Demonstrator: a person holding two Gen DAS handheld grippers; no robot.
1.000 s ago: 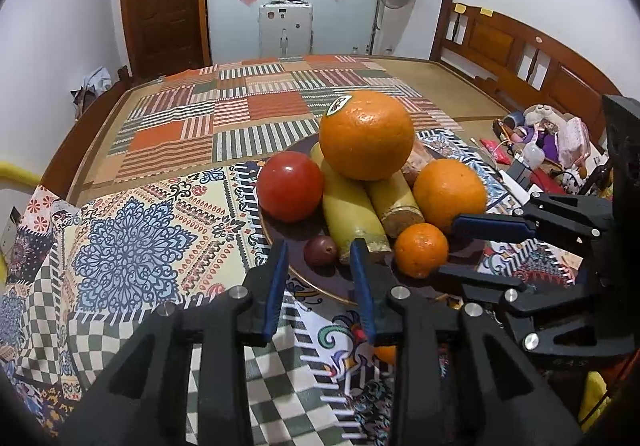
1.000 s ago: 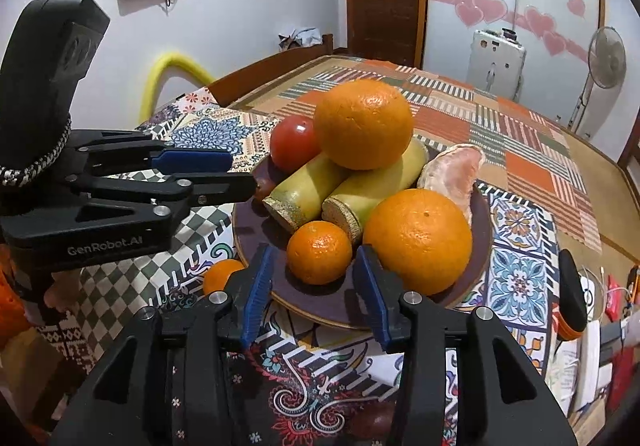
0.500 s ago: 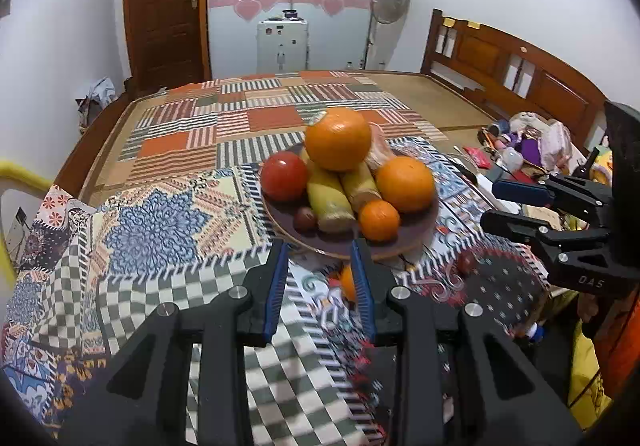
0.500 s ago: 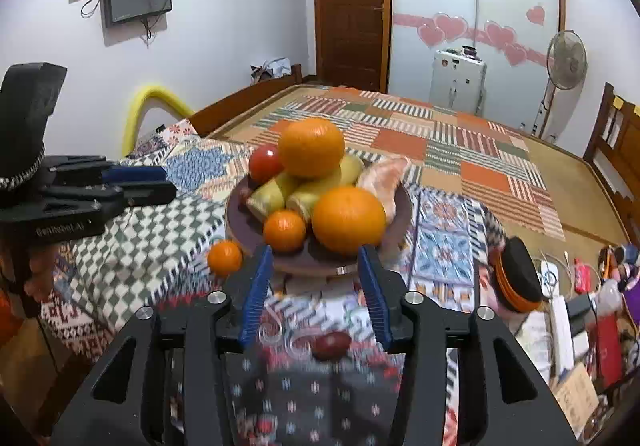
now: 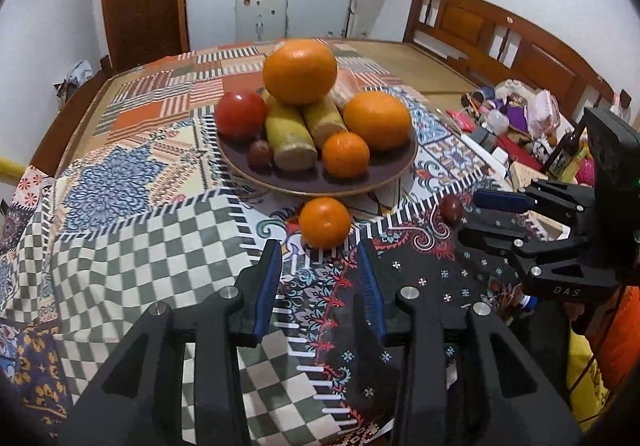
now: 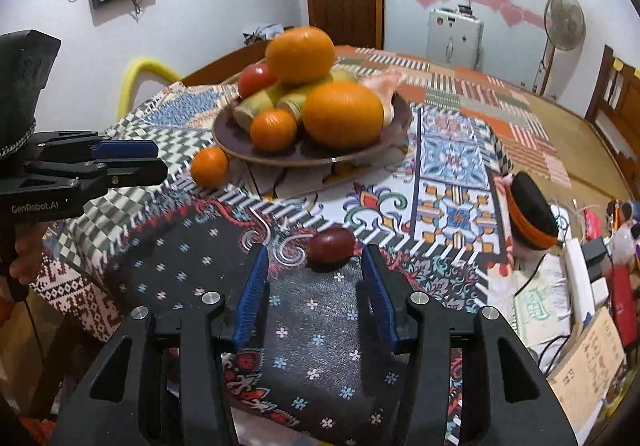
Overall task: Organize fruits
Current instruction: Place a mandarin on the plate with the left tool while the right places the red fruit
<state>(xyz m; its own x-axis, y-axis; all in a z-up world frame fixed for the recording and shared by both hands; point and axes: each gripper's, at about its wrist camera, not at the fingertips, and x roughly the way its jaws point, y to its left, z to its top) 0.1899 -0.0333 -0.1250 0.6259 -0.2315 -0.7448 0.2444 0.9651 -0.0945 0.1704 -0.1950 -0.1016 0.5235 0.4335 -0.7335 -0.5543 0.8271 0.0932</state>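
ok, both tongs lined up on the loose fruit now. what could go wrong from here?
1. The small loose orange and dark red round fruit sit on soft patterned cloth; a nudge from the opening left tongs or open right tongs could roll them away.
2. The big orange balances atop the pile on the brown plate; adding fruit may topple it.

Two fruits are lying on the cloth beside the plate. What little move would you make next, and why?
Probably ease the left gripper, whose jaws are opening with nothing between them, forward around the small orange. It lies loose on the cloth just ahead, off the plate. The right gripper faces the dark red fruit.
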